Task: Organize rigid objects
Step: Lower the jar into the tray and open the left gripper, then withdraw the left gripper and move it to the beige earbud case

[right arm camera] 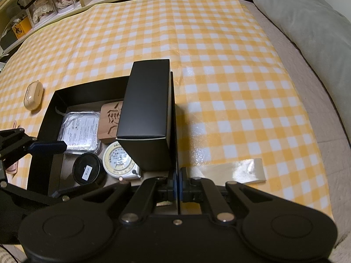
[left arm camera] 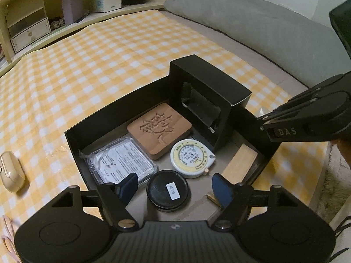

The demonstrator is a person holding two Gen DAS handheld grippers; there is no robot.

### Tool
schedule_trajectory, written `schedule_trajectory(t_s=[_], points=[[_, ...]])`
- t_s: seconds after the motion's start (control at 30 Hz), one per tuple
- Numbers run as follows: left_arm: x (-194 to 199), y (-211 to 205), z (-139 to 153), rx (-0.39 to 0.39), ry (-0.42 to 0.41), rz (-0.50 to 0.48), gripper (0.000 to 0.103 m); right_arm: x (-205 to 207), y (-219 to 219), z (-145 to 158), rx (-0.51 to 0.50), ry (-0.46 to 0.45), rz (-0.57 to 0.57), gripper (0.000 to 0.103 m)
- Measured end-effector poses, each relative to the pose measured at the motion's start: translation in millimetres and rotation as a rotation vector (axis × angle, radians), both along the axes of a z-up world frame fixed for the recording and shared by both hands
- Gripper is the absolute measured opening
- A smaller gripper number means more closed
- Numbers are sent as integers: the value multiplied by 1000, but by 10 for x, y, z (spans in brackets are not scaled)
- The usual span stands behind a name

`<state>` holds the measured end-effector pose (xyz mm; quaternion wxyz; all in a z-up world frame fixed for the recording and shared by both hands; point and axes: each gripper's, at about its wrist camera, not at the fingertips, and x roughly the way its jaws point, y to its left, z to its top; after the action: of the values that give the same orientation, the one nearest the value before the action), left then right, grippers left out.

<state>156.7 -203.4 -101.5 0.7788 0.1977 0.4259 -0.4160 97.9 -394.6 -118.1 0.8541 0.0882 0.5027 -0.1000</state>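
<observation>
Black tray (left arm camera: 92,129) (round tin (left arm camera: 167,189) inside)

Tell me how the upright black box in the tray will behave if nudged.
The black box stands tall on a narrow side, so it probably tips easily. Its windowed face suggests thin, light card that may dent. The tray wall beside it might stop a fall outward.
</observation>
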Motion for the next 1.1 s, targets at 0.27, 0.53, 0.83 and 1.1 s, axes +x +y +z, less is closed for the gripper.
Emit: schedule_trajectory(t_s=[0.27, 0.53, 0.83, 1.1], points=[[-46, 10, 62, -4, -6, -9, 77, -2, 1, 2, -1, 0, 0, 3], [-29, 120, 357, -44, -24, 7, 90, -2, 2, 2, -1, 0, 0, 3], [109, 361, 788, -148, -151, 97, 103, -5, 4, 2, -1, 1, -1, 3], [531, 735, 957, -209, -214, 351, 103, -3, 7, 2, -3, 1, -1, 3]])
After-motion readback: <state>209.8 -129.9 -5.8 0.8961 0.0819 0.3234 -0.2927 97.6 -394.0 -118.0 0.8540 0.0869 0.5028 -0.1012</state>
